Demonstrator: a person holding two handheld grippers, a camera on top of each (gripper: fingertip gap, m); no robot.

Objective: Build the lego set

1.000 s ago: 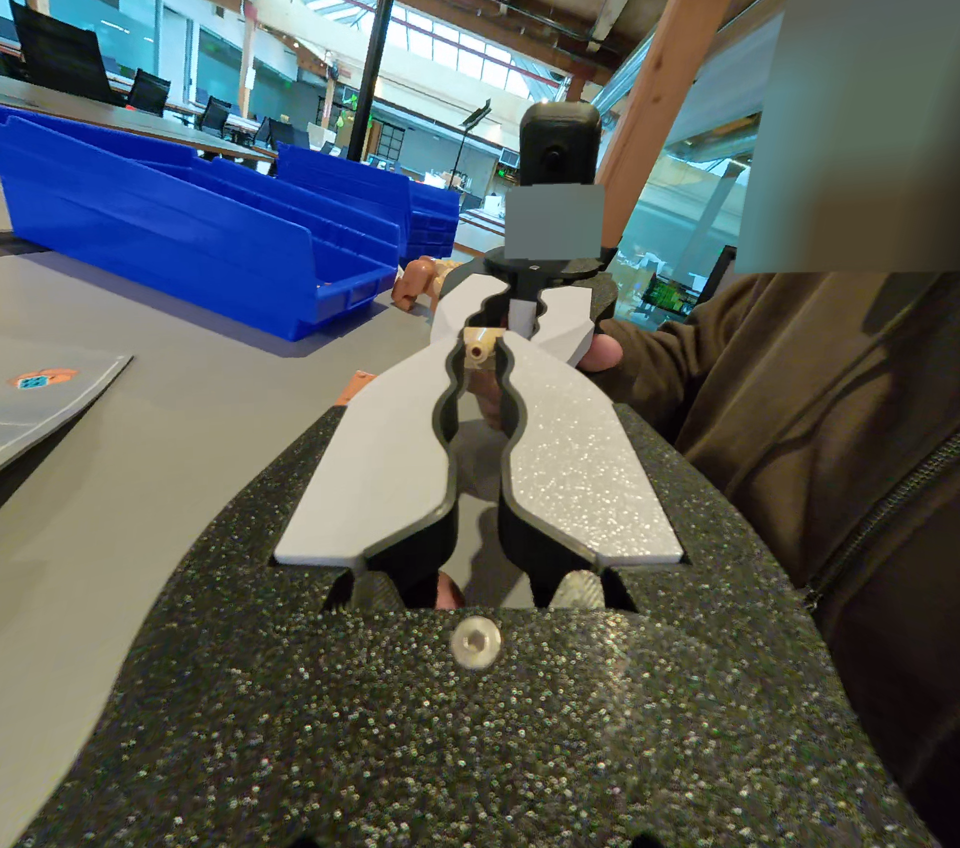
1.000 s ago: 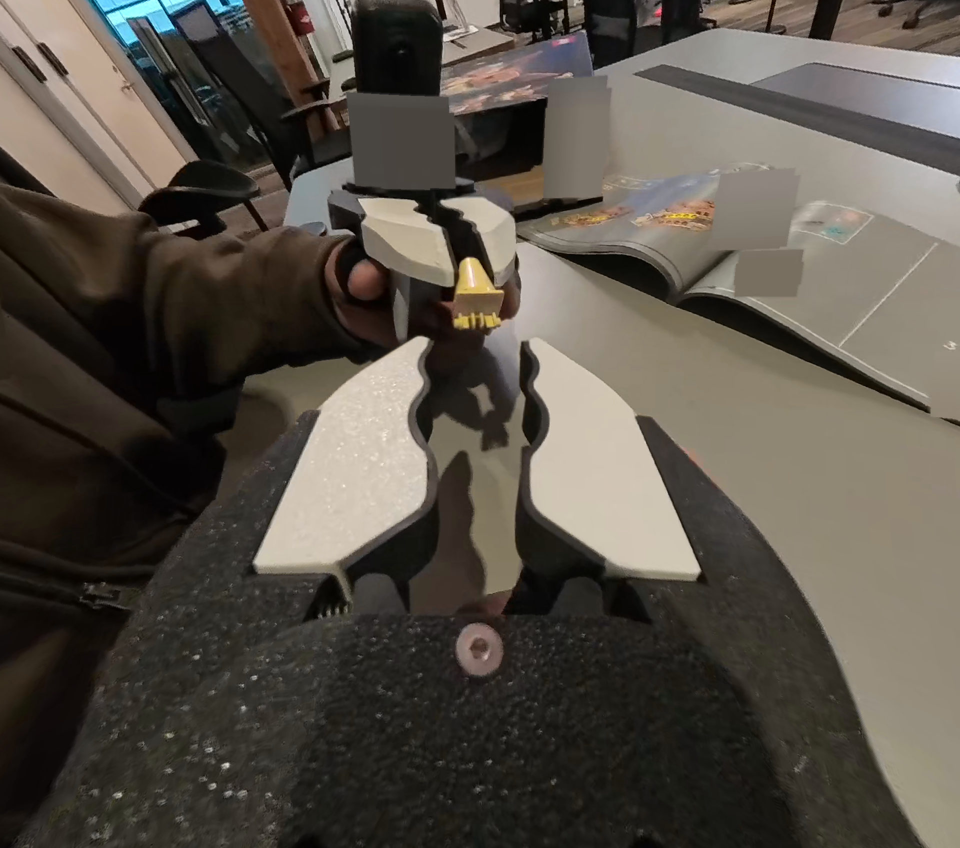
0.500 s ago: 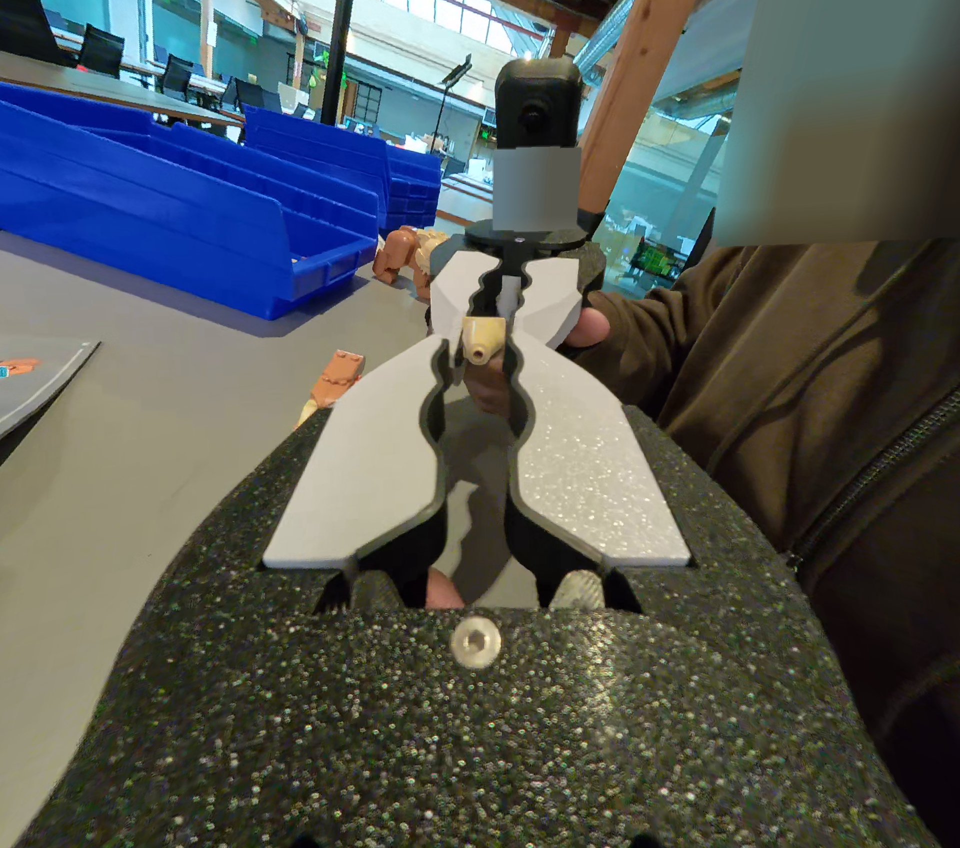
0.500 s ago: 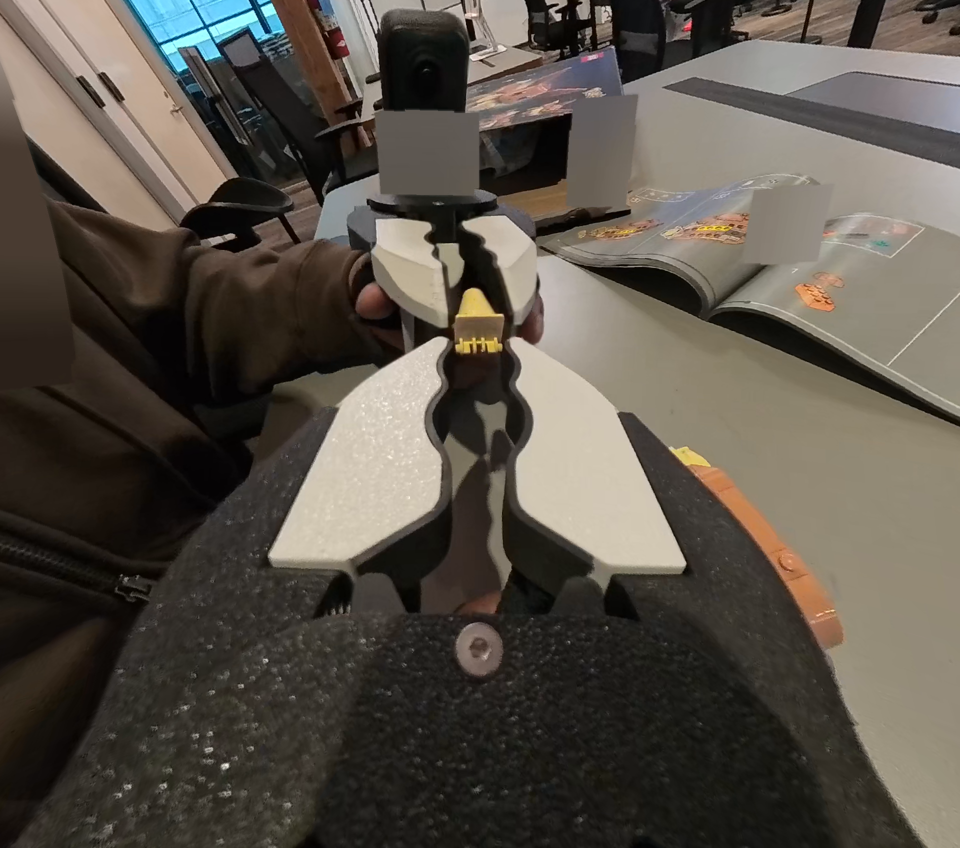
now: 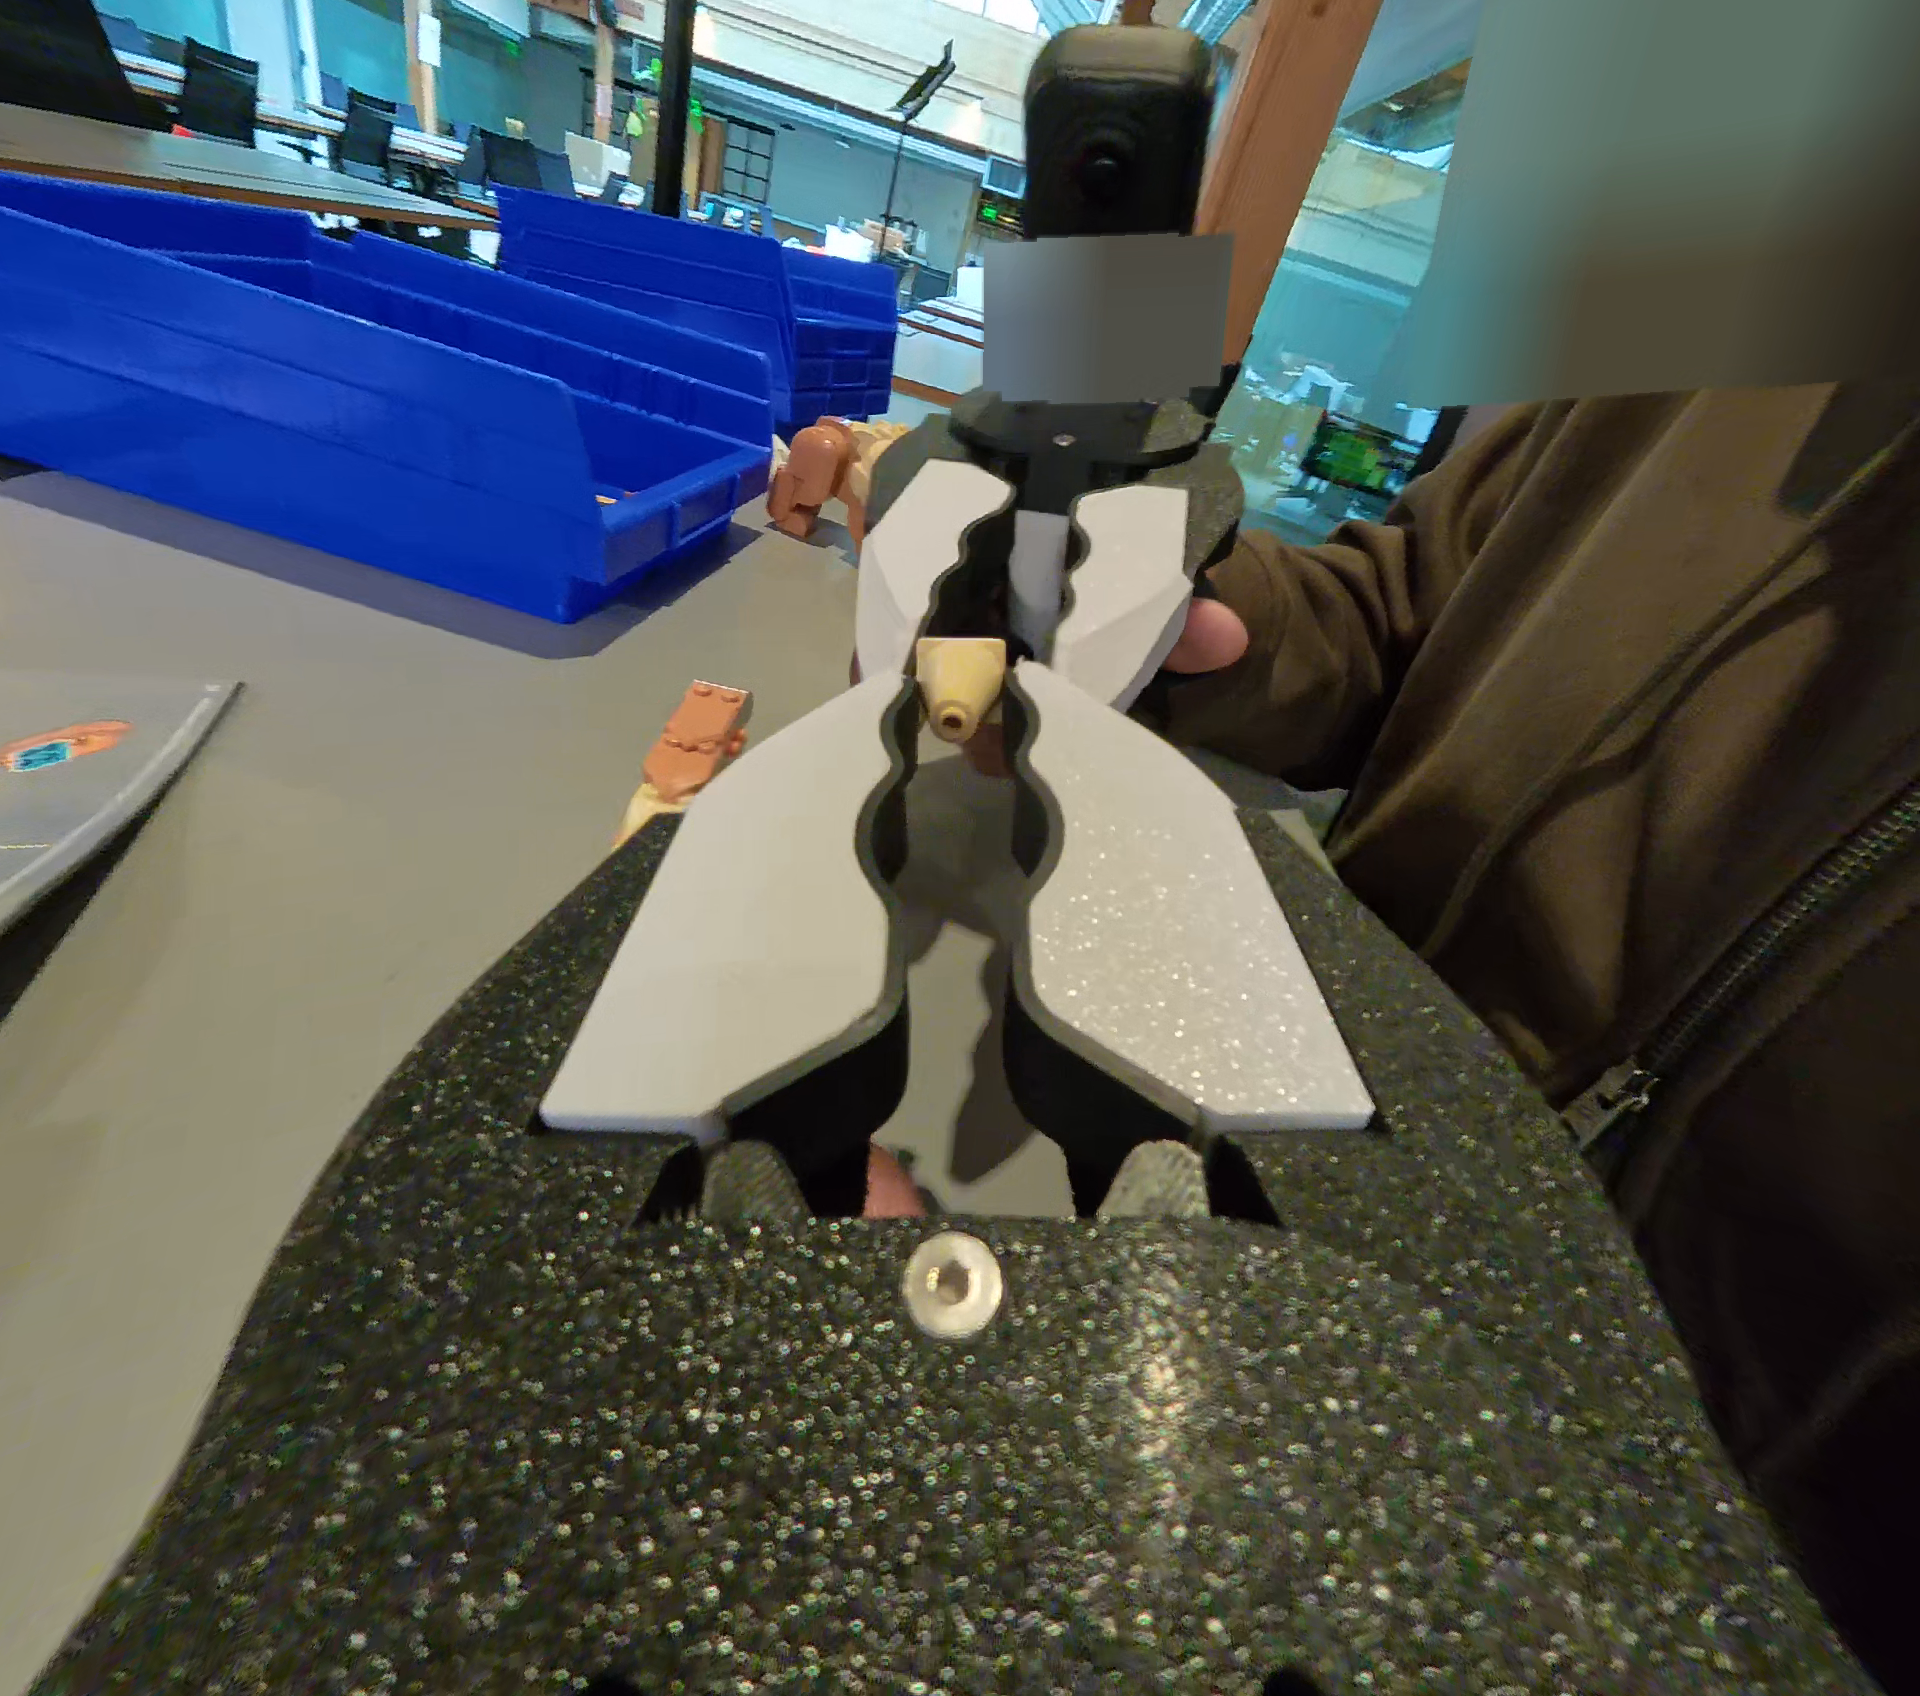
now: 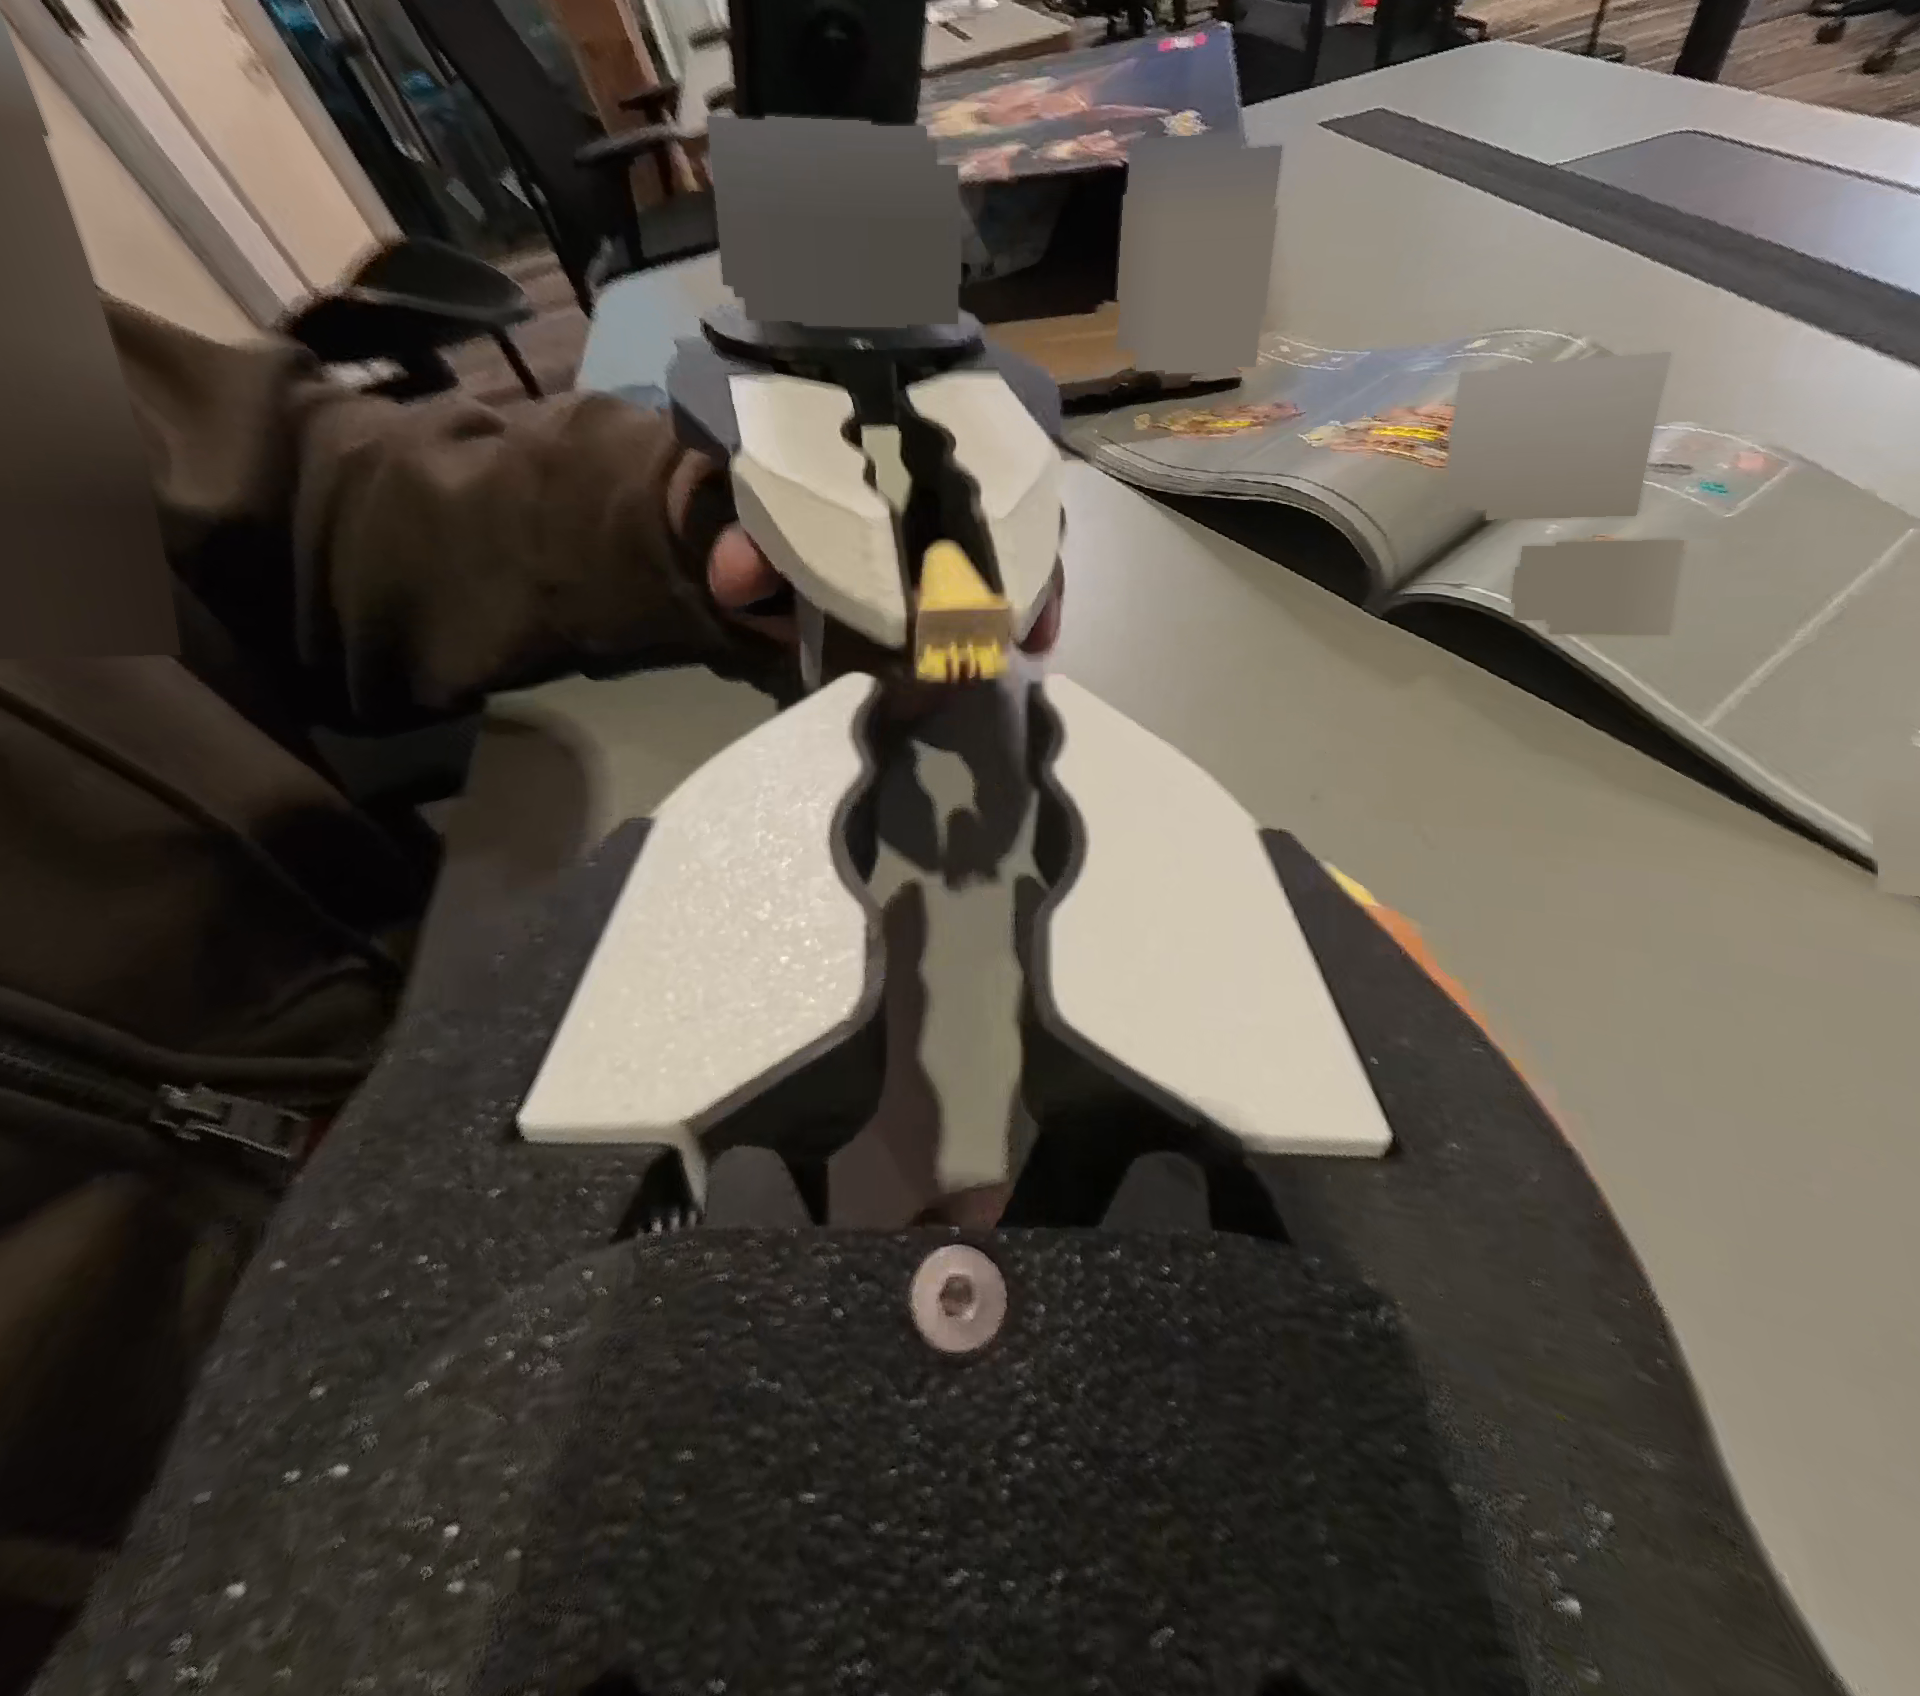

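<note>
On the far left of the grey table [image 5: 312,867] lies an open instruction booklet [image 5: 94,773], with blue bins [image 5: 395,441] behind it. Next come a loose brown lego piece [image 5: 698,737] and a brown lego figure [image 5: 816,474] near the bins. The left gripper [image 5: 961,690] has its fingers closed on a small tan cone piece [image 5: 958,678], held up off the table. Facing it nose to nose, the right gripper [image 6: 951,690] holds its fingers slightly parted, empty, tips just beside the cone. Farthest right is the person's brown sleeve [image 5: 1507,659].
</note>
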